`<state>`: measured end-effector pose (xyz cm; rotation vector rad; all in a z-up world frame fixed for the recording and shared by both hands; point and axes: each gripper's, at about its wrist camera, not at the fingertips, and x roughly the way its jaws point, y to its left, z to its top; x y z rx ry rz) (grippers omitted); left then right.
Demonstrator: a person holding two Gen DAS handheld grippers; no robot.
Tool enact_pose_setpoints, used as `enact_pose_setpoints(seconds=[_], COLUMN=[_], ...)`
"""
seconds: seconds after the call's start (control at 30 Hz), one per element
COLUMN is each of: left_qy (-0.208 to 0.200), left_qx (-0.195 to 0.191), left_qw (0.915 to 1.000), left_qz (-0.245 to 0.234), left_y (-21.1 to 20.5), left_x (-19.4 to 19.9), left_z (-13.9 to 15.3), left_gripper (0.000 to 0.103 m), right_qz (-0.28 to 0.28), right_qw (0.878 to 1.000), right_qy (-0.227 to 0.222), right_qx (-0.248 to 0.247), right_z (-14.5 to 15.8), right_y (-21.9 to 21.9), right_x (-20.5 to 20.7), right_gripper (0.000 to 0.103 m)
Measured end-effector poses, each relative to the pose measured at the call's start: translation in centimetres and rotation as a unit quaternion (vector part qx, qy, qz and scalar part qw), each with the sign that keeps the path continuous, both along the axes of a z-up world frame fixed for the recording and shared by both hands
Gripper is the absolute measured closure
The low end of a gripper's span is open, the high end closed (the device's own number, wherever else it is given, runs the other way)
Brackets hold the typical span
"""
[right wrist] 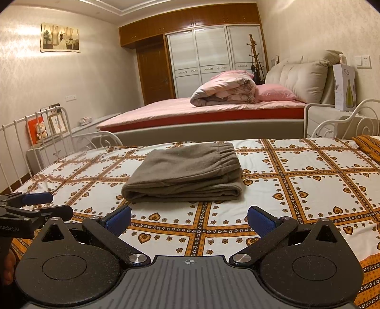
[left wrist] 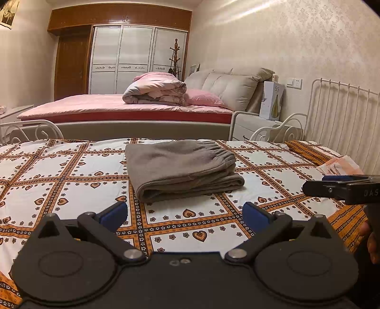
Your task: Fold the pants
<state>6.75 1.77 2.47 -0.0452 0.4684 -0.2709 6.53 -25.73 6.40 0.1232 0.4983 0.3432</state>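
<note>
Ahead of both spread, empty tongs, left point(left wrist: 184, 215) and right point(right wrist: 189, 219), lie folded grey-brown fleece pants point(left wrist: 181, 168). Any careless nudge could likely topple the stacked layers.

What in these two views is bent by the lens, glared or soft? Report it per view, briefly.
Left wrist view: the white metal bed rail bows with fisheye curvature, dark vignette fills the top right corner, warm light streaks the patterned wallpaper, and the folded grey fleece pants look sharp. Right wrist view: the same barrel bending on the brown wooden wardrobe top, dark corners, and pale glare patches on the left wall.
</note>
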Motion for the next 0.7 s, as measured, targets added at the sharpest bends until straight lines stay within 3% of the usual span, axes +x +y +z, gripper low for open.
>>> enact_pose_setpoints(seconds=[0.7], left_qy=[-0.012], left_qx=[-0.001], left_qw=[0.9999], left_qz=[-0.007], left_y=[0.51], left_x=[-0.04], left_z=[-0.09], left_gripper=[0.01], right_qz=[0.003], right_qw=[1.0], right_qy=[0.001], right_qx=[-0.002], right_z=[-0.24], right_y=[-0.04], right_x=[0.2], right_gripper=[0.0])
